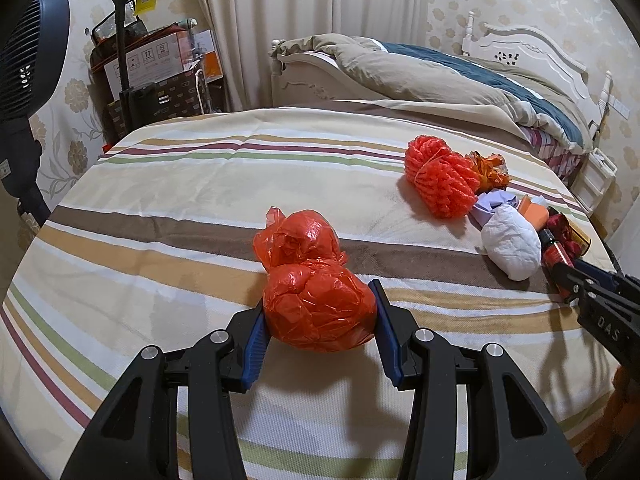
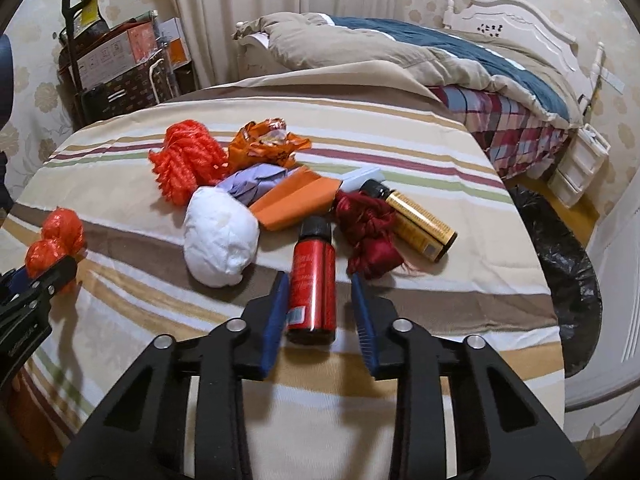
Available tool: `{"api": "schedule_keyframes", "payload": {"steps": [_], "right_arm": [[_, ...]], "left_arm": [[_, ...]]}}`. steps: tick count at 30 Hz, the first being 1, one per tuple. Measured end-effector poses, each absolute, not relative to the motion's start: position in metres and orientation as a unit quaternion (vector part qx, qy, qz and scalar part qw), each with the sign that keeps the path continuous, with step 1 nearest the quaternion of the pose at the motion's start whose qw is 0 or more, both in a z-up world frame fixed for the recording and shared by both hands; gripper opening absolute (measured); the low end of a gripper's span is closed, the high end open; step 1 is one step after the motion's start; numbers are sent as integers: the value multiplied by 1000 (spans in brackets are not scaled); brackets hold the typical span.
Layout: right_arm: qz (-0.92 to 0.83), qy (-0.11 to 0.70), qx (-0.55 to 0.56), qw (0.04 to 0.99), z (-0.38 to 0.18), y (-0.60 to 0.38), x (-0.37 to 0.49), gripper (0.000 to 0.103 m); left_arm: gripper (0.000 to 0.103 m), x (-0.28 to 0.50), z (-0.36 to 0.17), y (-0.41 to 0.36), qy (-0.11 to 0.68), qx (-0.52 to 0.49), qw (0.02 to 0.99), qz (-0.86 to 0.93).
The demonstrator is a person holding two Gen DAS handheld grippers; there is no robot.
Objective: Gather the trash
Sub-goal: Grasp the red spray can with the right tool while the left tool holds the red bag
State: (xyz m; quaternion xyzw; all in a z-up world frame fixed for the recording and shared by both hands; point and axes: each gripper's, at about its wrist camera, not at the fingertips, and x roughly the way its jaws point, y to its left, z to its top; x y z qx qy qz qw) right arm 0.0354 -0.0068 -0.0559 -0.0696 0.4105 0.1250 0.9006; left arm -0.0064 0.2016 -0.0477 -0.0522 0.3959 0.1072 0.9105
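Note:
A knotted red plastic bag [image 1: 314,292] lies on the striped cloth, and my left gripper [image 1: 318,292] is shut on its near lobe, both blue pads pressing its sides. The bag also shows in the right wrist view [image 2: 54,246]. My right gripper [image 2: 320,284] is open around a red bottle [image 2: 312,284] that lies on the cloth, with gaps on both sides. Behind it lies a heap: a white wad [image 2: 220,240], orange paper [image 2: 296,202], lilac paper [image 2: 256,184], an orange net [image 2: 186,164], an orange wrapper [image 2: 268,140], dark red yarn [image 2: 370,232] and a gold bottle [image 2: 420,226].
A black trash bag [image 2: 568,280] stands on the floor to the right of the striped surface [image 1: 160,200]. A bed with rumpled quilts [image 1: 440,72] is behind. Boxes and a cart [image 1: 152,72] stand at the back left, a fan [image 1: 28,60] at far left.

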Motion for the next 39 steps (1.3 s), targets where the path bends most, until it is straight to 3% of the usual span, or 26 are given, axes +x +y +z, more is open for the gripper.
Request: {"api": "schedule_keyframes", "payload": {"steps": [3, 14, 18, 21, 25, 26, 28, 39], "right_arm": [[130, 412, -69, 899, -58, -12, 27, 24], [130, 413, -52, 900, -60, -33, 12, 24], [129, 413, -47, 900, -59, -34, 17, 27], [127, 409, -46, 902, -58, -34, 21, 37], [131, 411, -47, 901, -58, -31, 26, 38], [132, 412, -50, 900, -59, -30, 27, 37], [136, 413, -56, 899, -61, -27, 26, 23], [136, 391, -35, 909, -47, -49, 9, 23]], "left_arm": [[47, -7, -48, 201, 395, -52, 911, 108], [47, -8, -46, 197, 396, -46, 912, 99], [47, -8, -45, 195, 396, -43, 912, 100], [47, -8, -46, 191, 397, -43, 911, 101], [47, -8, -45, 192, 397, -43, 911, 101], [47, -8, -45, 192, 397, -43, 911, 101], [47, -8, -45, 192, 397, -44, 911, 100], [47, -11, -39, 176, 390, -55, 916, 80]]}}
